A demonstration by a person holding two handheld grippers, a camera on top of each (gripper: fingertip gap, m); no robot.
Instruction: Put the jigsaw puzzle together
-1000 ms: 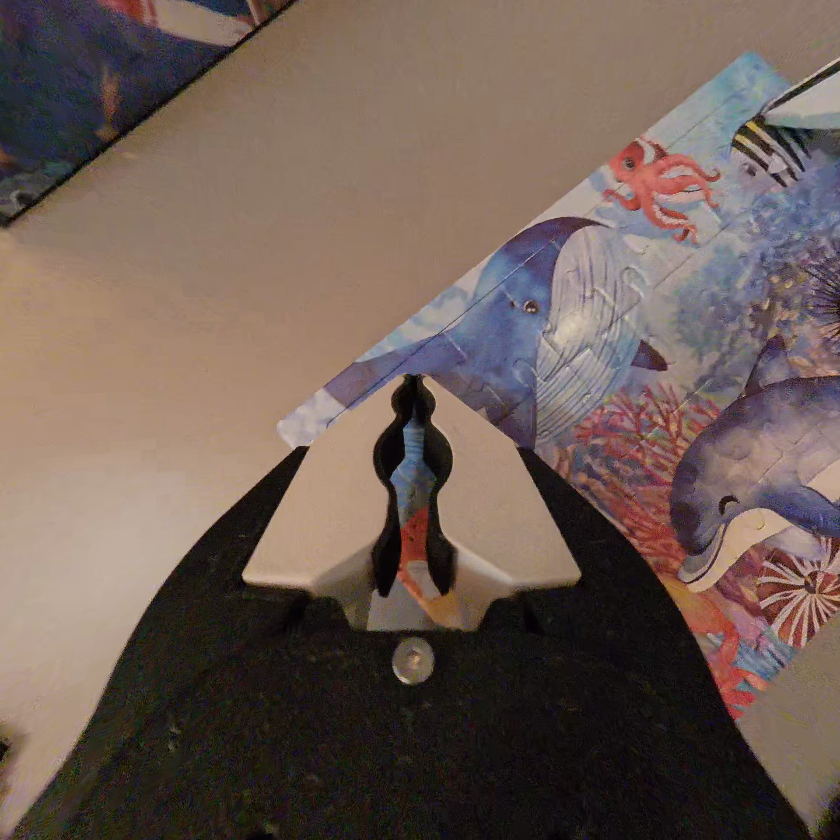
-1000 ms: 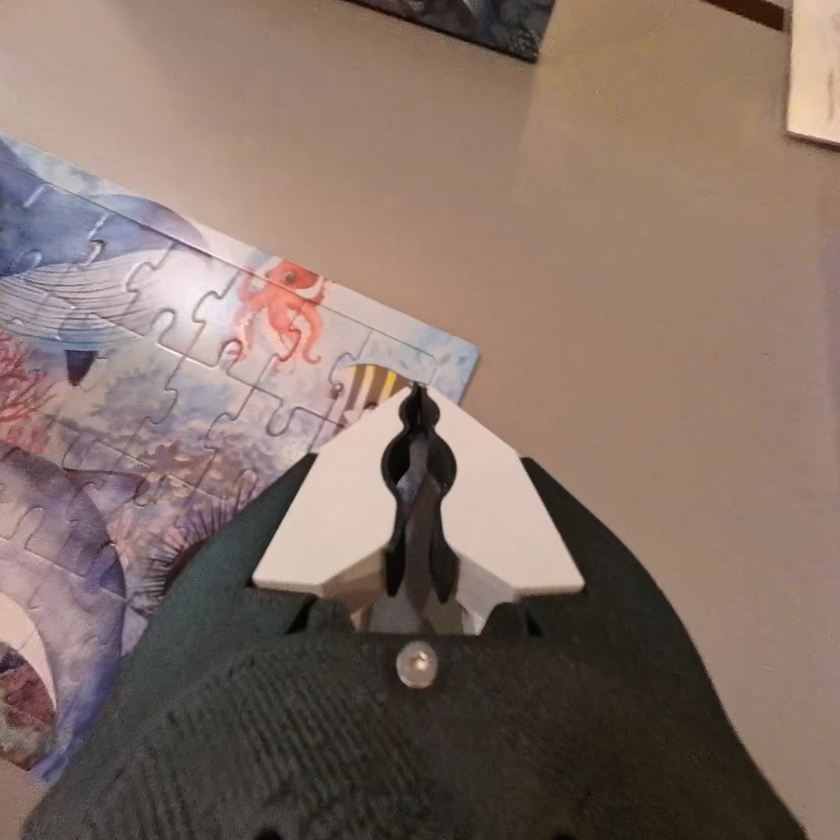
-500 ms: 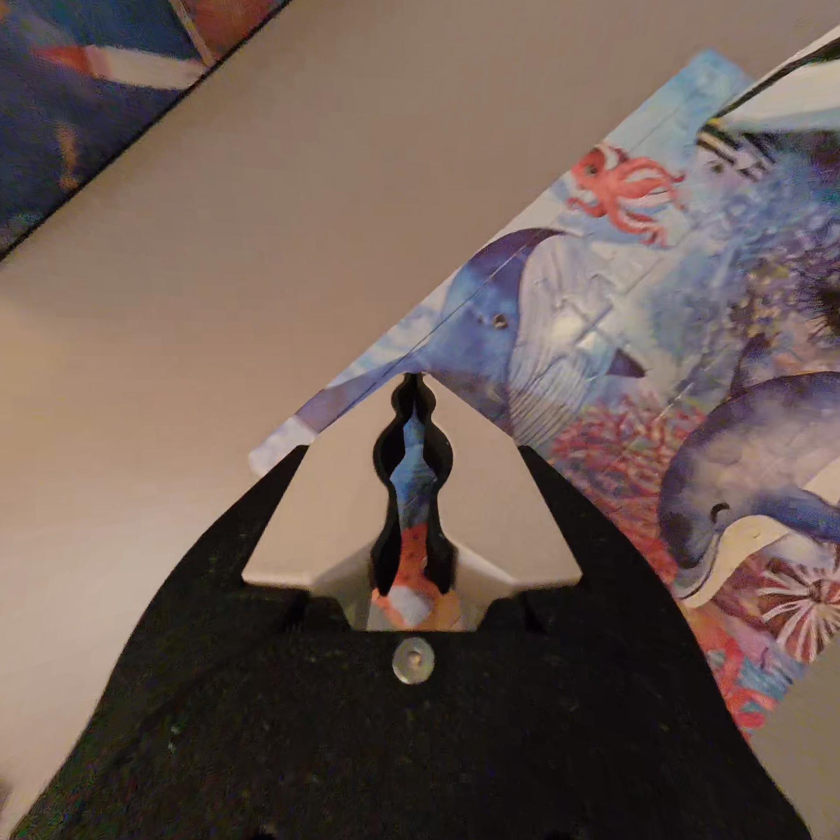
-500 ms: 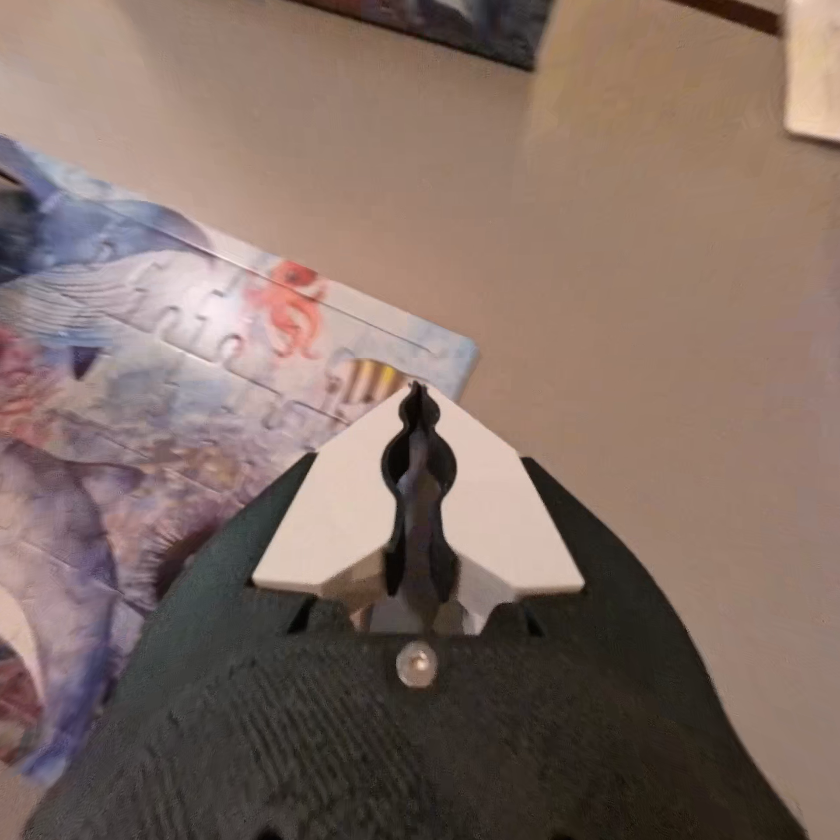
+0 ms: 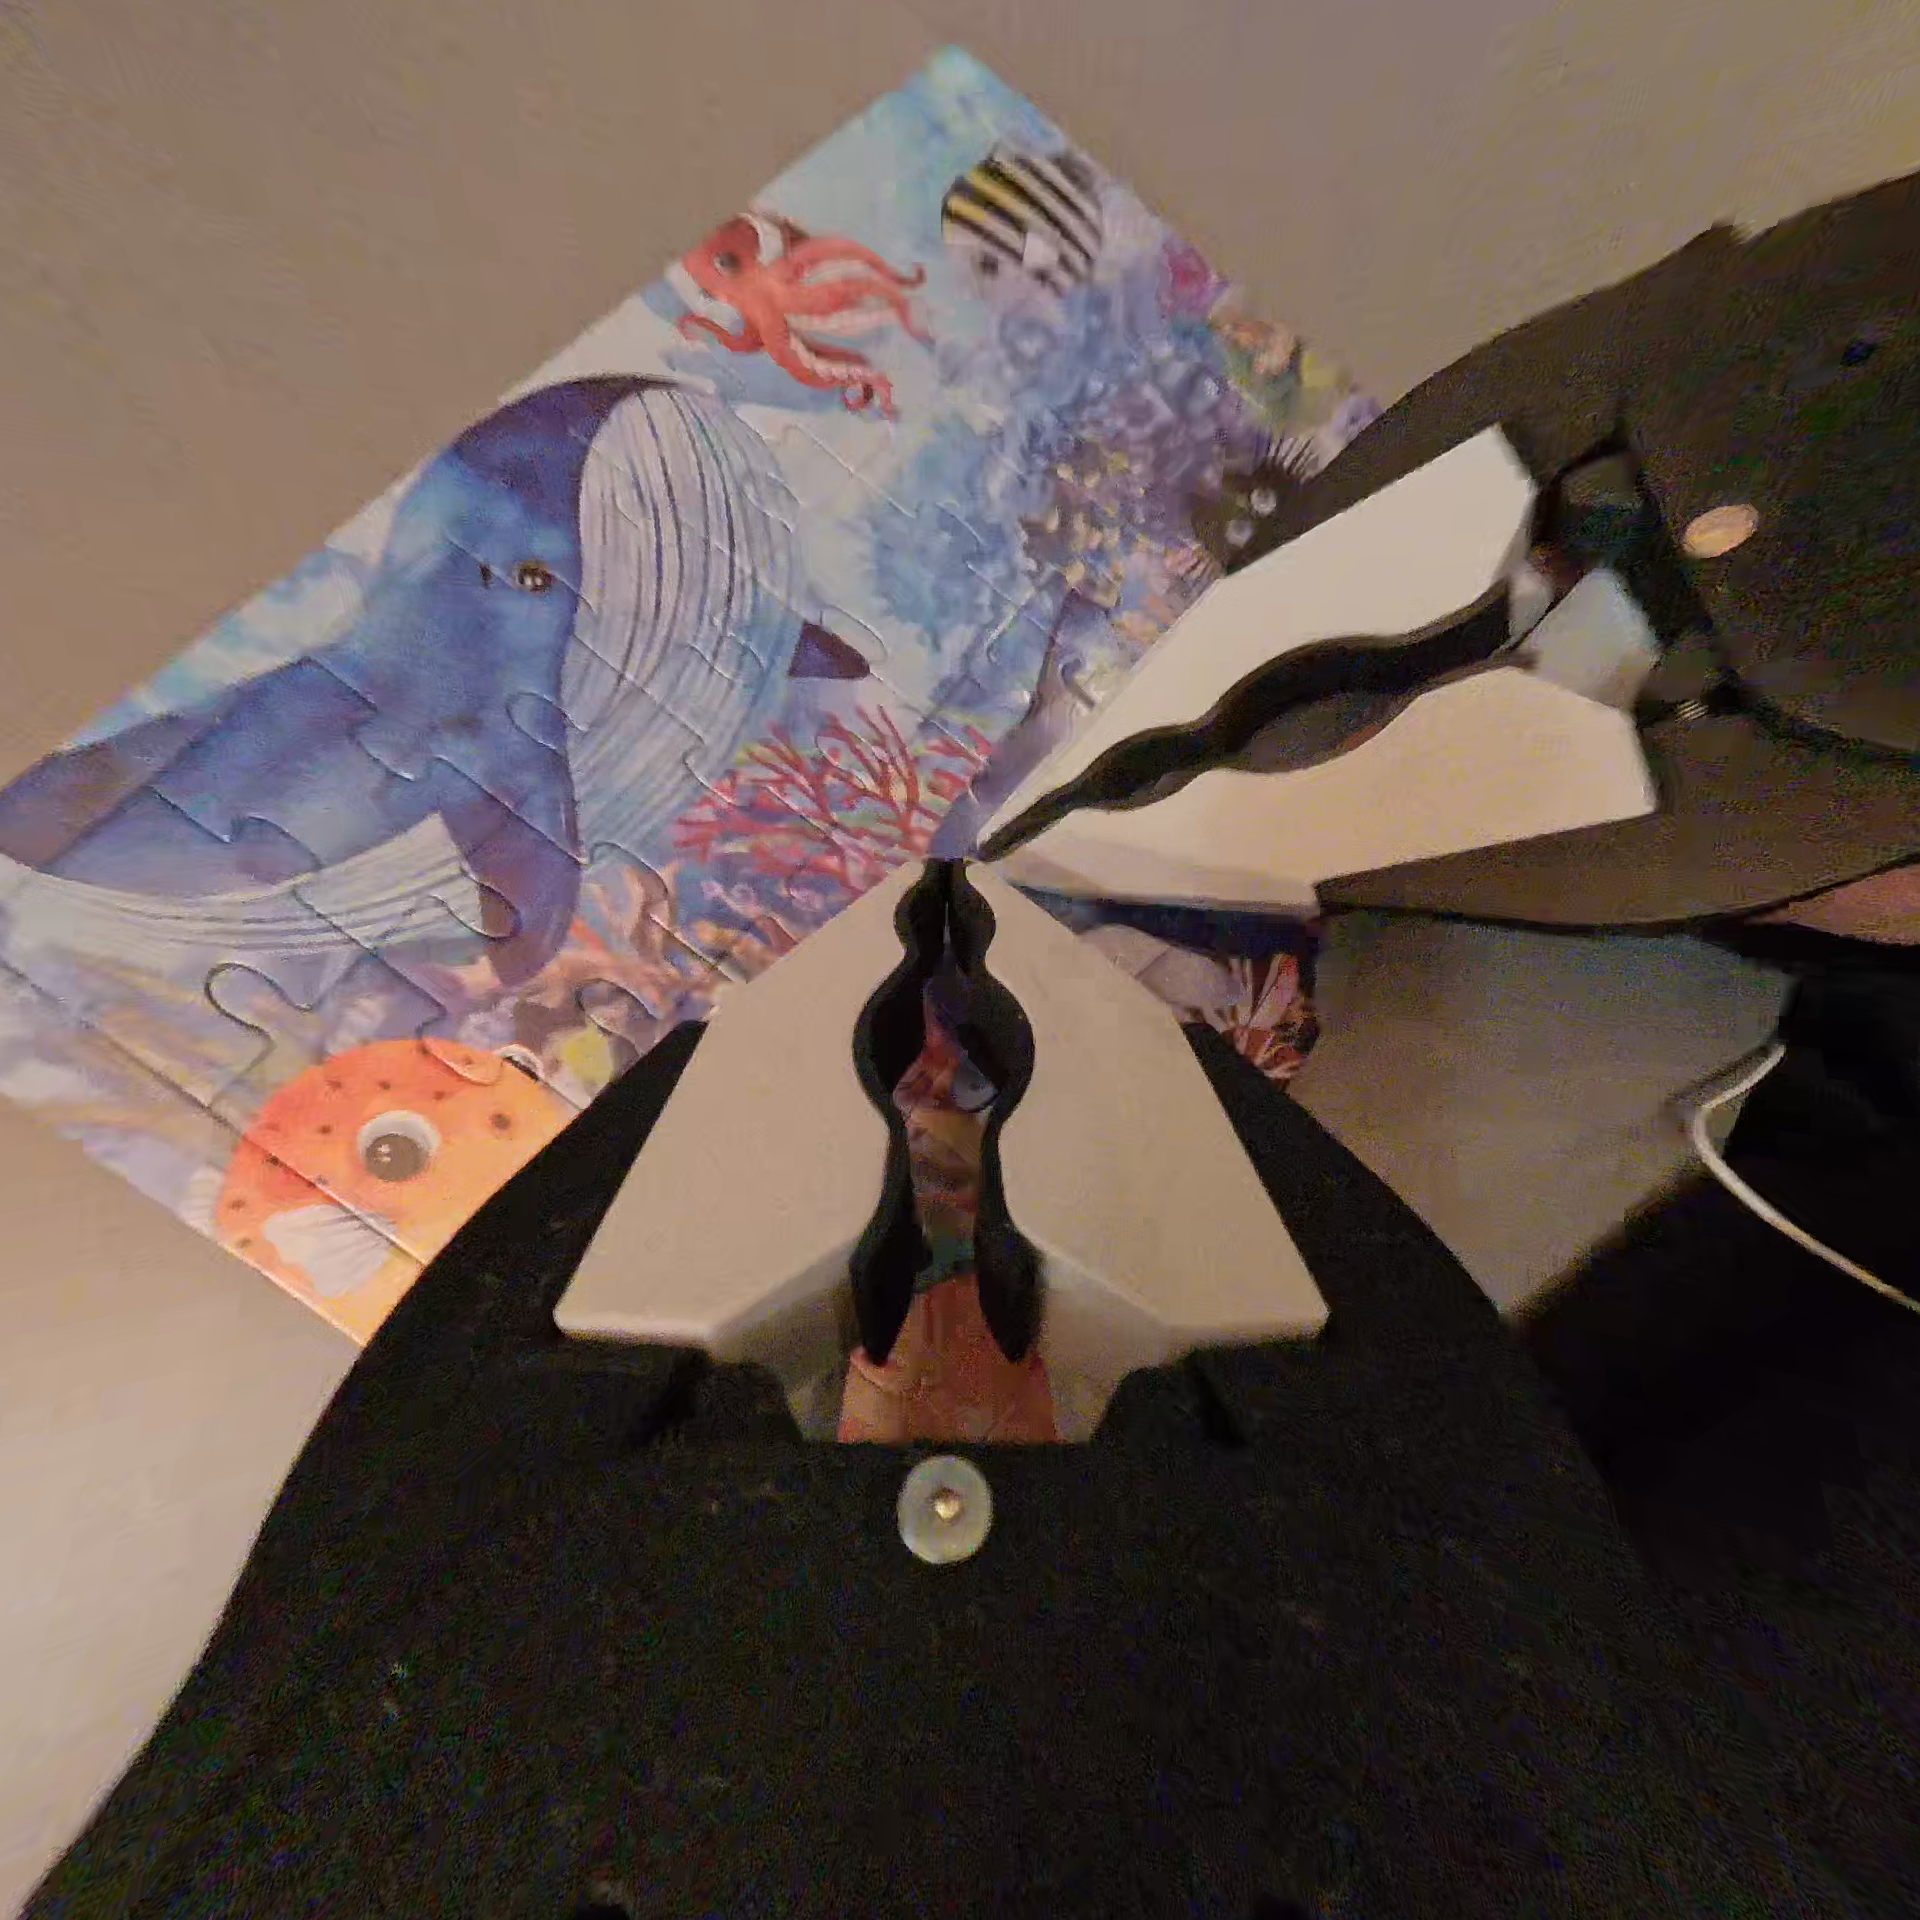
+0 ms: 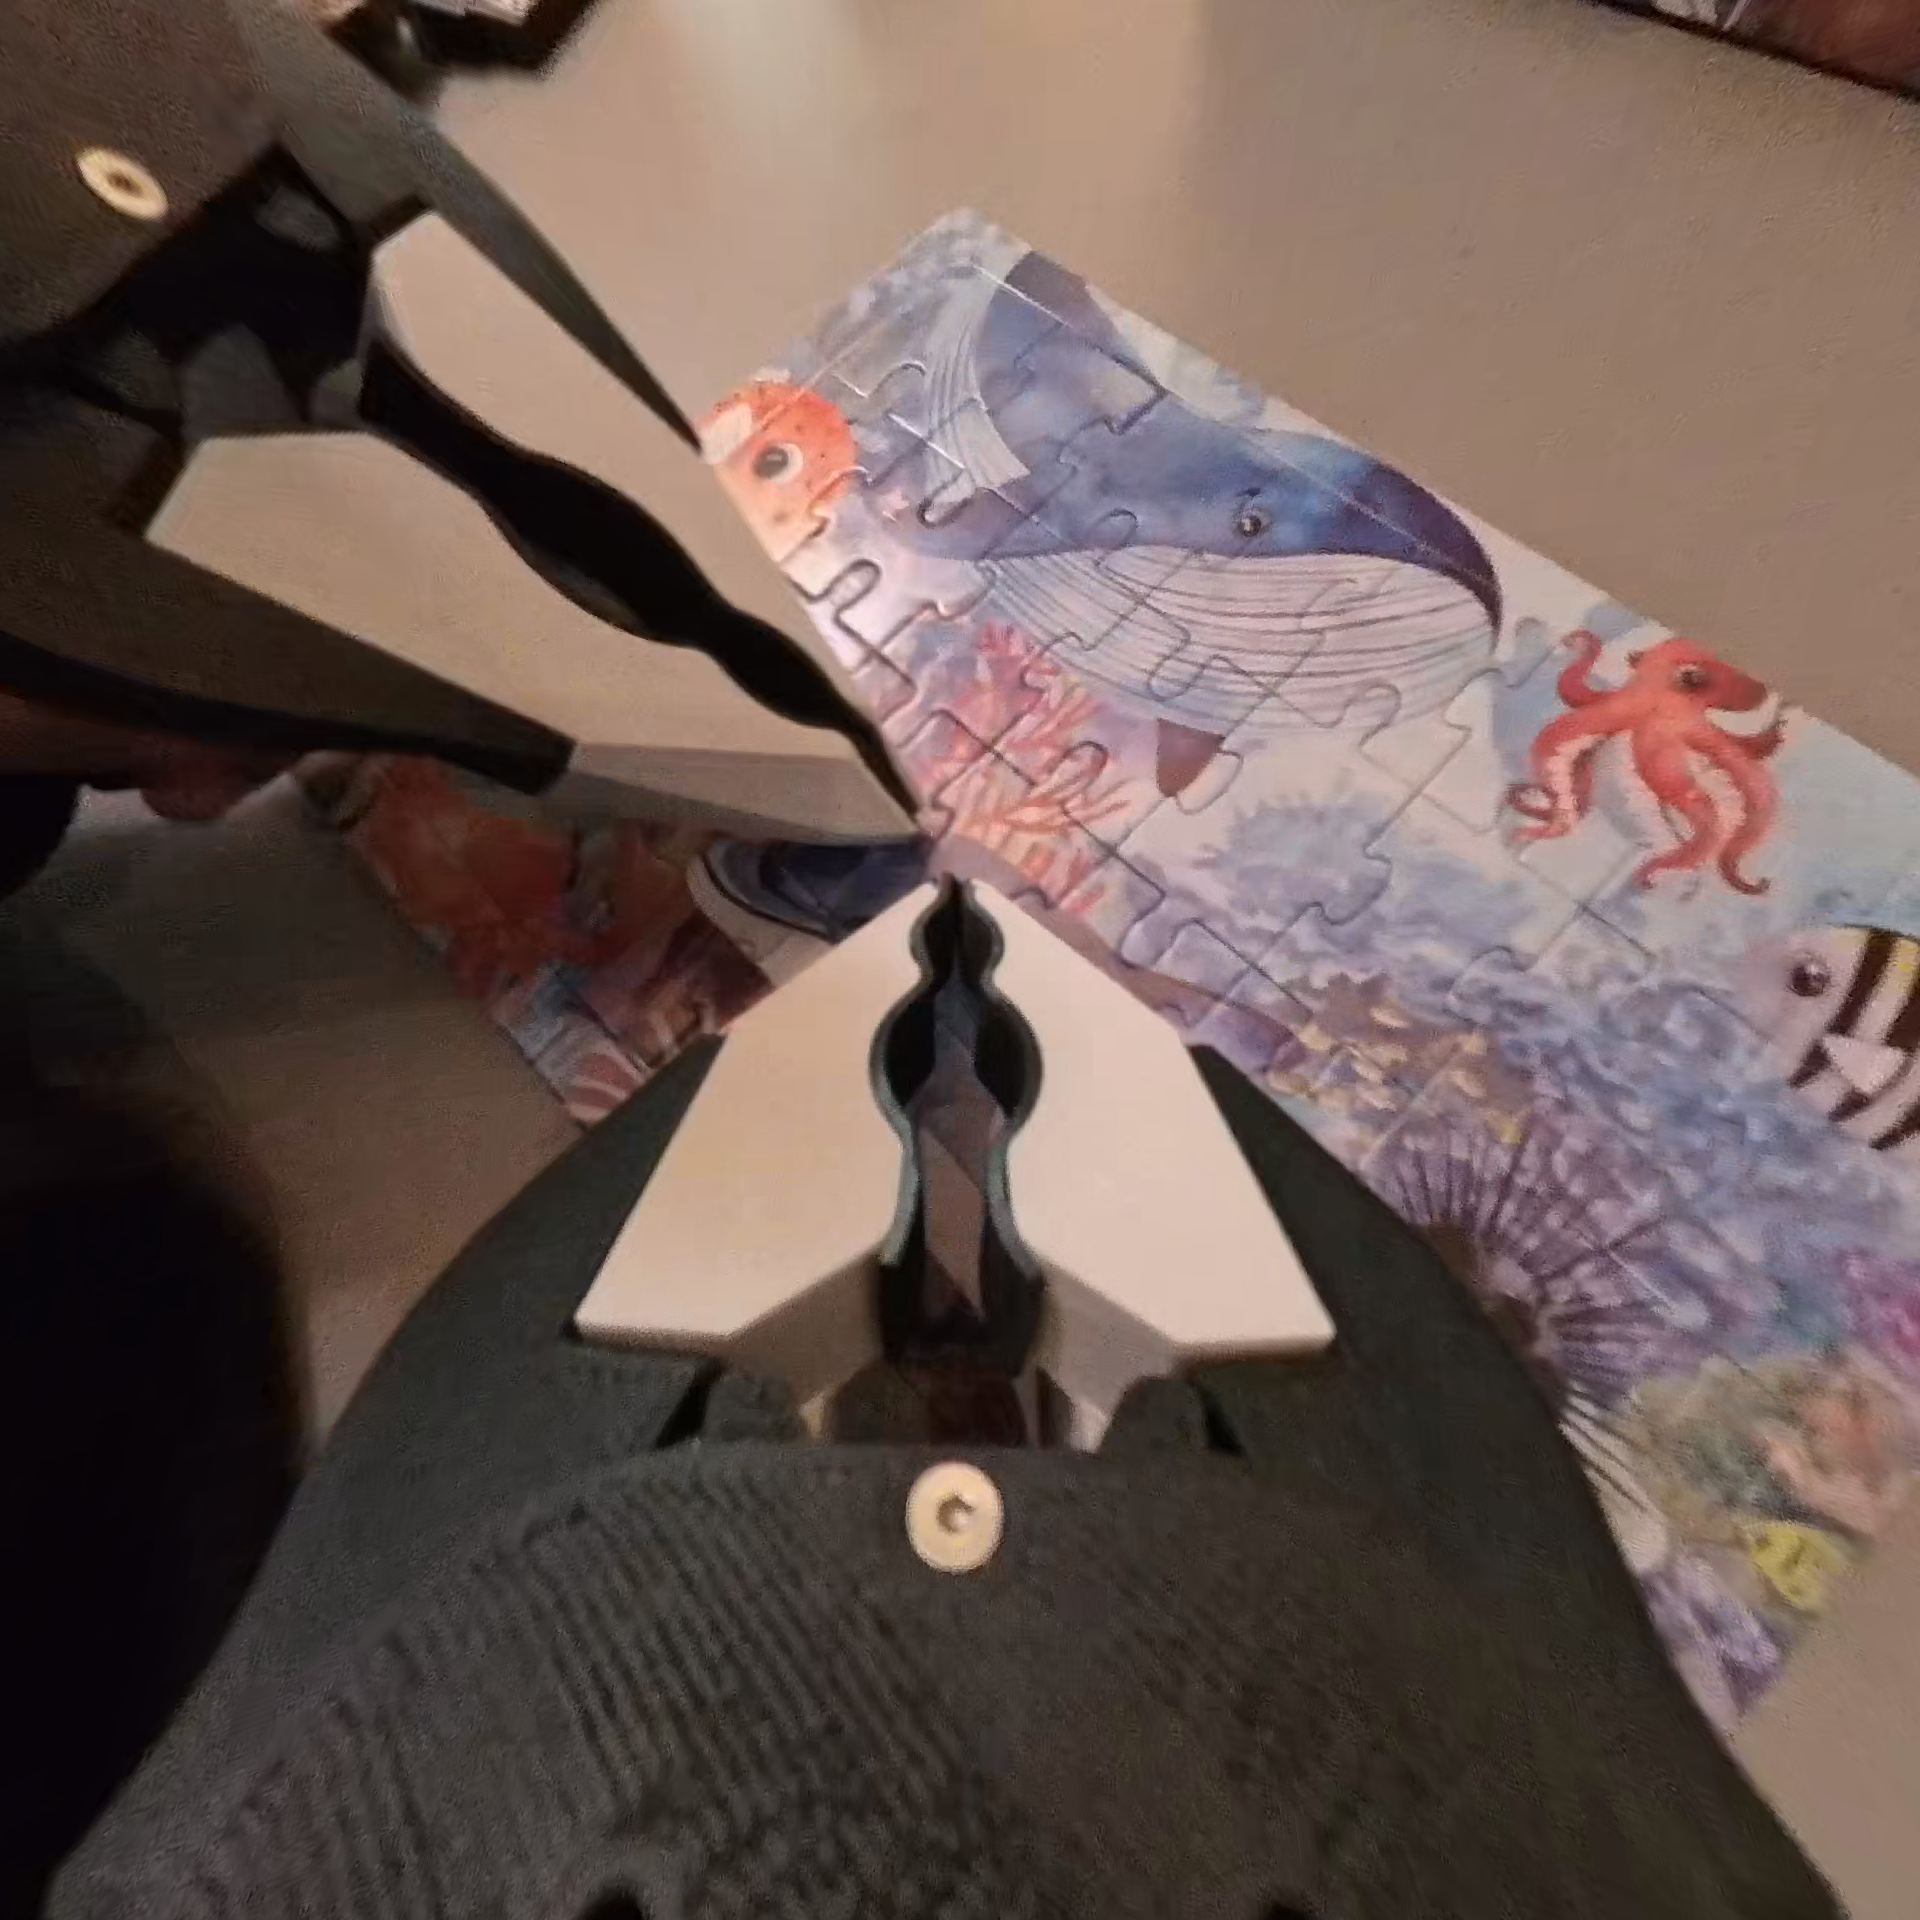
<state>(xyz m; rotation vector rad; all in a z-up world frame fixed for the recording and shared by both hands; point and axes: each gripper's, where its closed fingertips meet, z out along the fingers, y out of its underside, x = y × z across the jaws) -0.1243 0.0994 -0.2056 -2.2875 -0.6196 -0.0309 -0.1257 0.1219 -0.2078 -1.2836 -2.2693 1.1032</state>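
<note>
The jigsaw puzzle lies flat on the beige table. It shows a whale, an octopus, a striped fish and an orange pufferfish, and its pieces look joined. My left gripper is shut, with its tips over the puzzle's middle by the red coral. My right gripper comes in from the right, also shut, and its tips almost touch the left one's. In the right wrist view the puzzle stretches to the right, my right gripper is shut, and the left gripper reaches in from the upper left. Neither holds a piece.
A white cable runs over a dark area at the right of the left wrist view. Dark objects sit at the far table edge. Bare beige table surrounds the puzzle.
Both grippers have moved from opposite ends of the puzzle to its middle, and their tips now meet there. Both stayed shut.
</note>
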